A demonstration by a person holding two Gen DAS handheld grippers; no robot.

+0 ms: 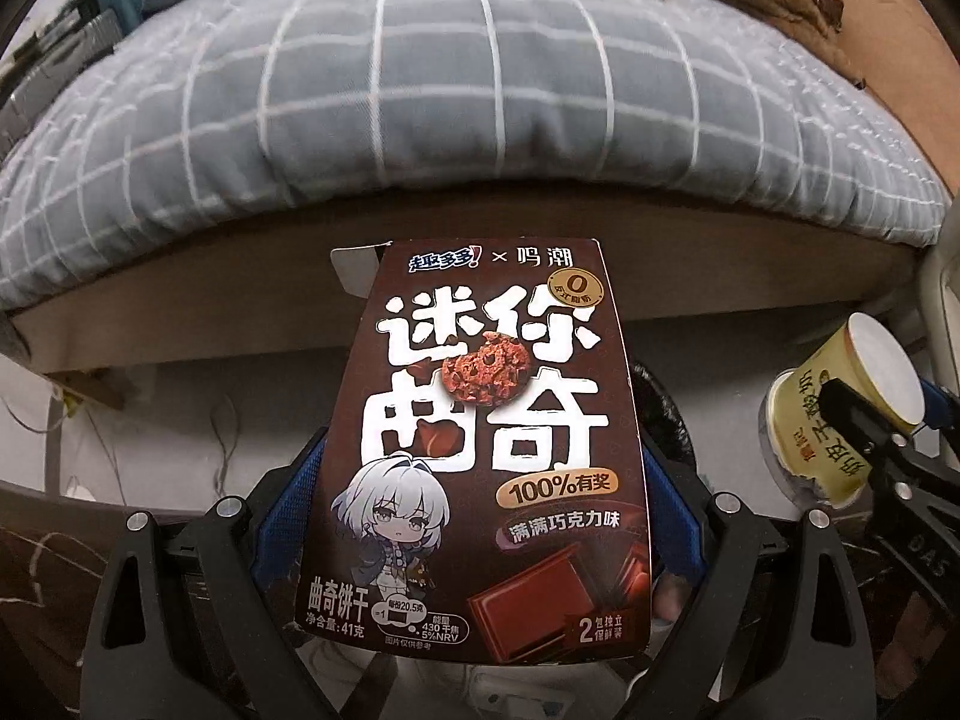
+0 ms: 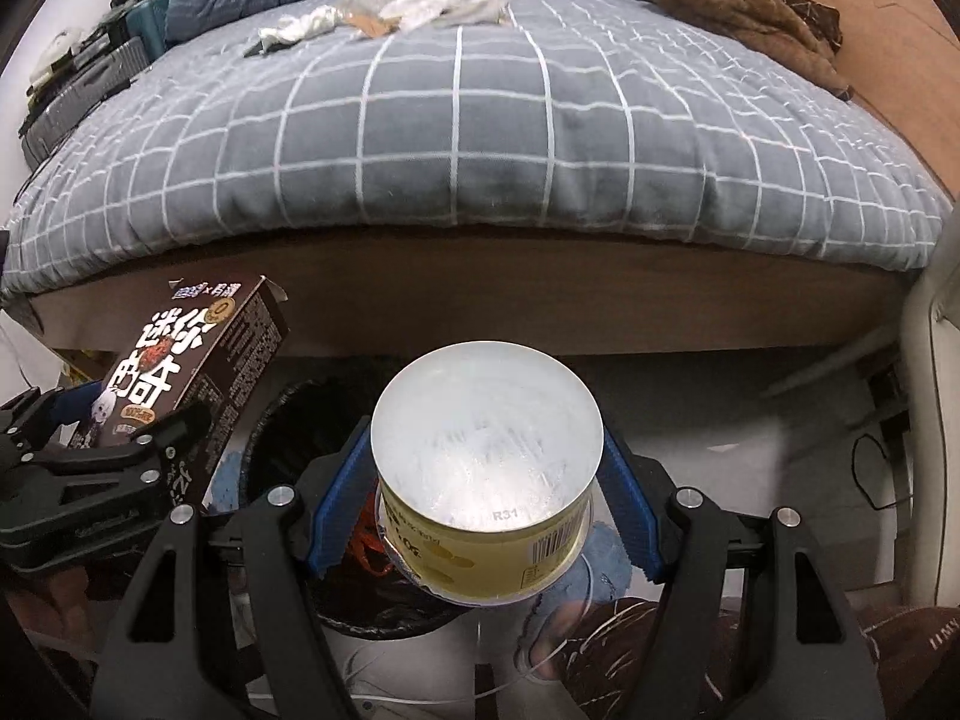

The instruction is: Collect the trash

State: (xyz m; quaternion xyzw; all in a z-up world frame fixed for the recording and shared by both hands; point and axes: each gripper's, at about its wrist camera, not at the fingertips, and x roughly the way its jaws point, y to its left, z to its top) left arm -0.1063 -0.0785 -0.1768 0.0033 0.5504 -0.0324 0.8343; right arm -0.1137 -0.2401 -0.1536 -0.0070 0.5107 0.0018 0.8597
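Place: a home bedroom
Bed [image 2: 480, 138]: fills the far half, under a grey quilt checked in white
Clothing: brown fleece garment [image 2: 744, 6] at 1 o'clock, white crumpled cloth [image 2: 420, 6] at 12
Floor: black-lined bin [image 2: 288, 444] by the bed's wooden base
Luggage: suitcase [image 2: 78, 96] at 10 o'clock

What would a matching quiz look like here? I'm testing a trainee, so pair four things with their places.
Things:
1. cookie box
2. yellow cup
3. brown blanket
4. bin with black liner

Places:
A. on the far right of the bed
B. between the right gripper's blue pads
C. on the floor below both grippers
D. between the left gripper's blue pads

Pairs: 1-D, 2-B, 3-A, 4-C
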